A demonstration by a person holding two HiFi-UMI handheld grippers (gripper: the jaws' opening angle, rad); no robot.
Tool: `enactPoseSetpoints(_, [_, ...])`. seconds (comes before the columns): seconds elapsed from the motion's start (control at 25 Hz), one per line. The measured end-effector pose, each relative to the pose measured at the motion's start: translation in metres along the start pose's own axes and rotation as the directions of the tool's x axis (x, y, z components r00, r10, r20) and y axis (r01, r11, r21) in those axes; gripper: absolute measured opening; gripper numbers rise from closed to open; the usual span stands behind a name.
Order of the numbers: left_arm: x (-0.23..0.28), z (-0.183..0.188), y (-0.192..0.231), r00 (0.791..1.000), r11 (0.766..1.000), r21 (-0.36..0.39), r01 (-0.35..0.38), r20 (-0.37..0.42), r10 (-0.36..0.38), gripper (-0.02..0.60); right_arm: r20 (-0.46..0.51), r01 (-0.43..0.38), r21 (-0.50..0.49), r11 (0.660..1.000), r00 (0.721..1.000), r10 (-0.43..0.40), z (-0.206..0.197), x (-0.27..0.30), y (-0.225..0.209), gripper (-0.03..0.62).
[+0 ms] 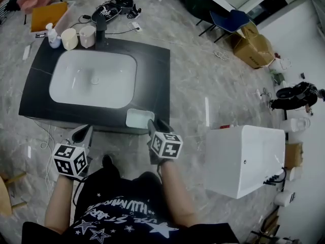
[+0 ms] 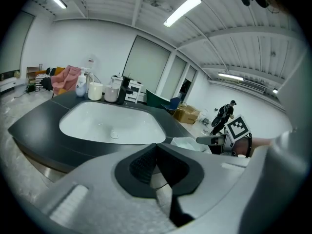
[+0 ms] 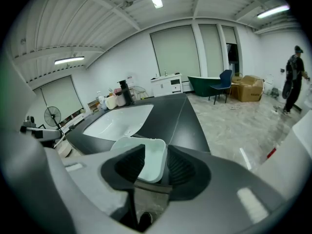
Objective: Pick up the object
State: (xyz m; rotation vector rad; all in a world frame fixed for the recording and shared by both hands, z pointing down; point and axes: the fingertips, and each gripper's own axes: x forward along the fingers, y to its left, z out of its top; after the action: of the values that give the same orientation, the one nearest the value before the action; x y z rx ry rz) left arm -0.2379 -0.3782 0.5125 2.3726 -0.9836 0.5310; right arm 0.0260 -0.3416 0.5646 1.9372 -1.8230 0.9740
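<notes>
A small pale-green rectangular tray sits at the front right corner of the dark countertop, to the right of the white sink basin. My right gripper is at the tray's right end. In the right gripper view its jaws stand apart, one on either side of the tray's near right wall, and the pads do not visibly press on it. My left gripper hangs below the counter's front edge, left of the tray. Its fingertips meet with nothing between them. The left gripper view shows the tray and the right gripper.
Two cups, a pump bottle and a black faucet stand behind the basin. A white box-shaped unit stands on the floor to the right. A cardboard box and a chair lie farther back.
</notes>
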Motion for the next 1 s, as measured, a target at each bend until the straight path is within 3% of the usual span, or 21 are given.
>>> enactPoseSetpoints(0.36, [0.029, 0.002, 0.022, 0.996, 0.997, 0.013, 0.075, -0.05, -0.074, 0.008, -0.046, 0.123, 0.015, 0.992, 0.991, -0.123, -0.009, 0.025, -0.011, 0.123])
enactPoseSetpoints(0.64, [0.039, -0.001, 0.027, 0.99, 0.993, 0.022, 0.118, -0.081, -0.115, 0.008, -0.086, 0.211, 0.025, 0.977, 0.974, -0.208, -0.016, 0.031, -0.017, 0.02])
enactPoseSetpoints(1.0, [0.038, 0.0, 0.023, 0.992, 0.993, 0.017, 0.113, -0.061, -0.112, 0.008, -0.066, 0.212, 0.058, 0.976, 0.976, -0.208, -0.006, 0.024, -0.022, 0.012])
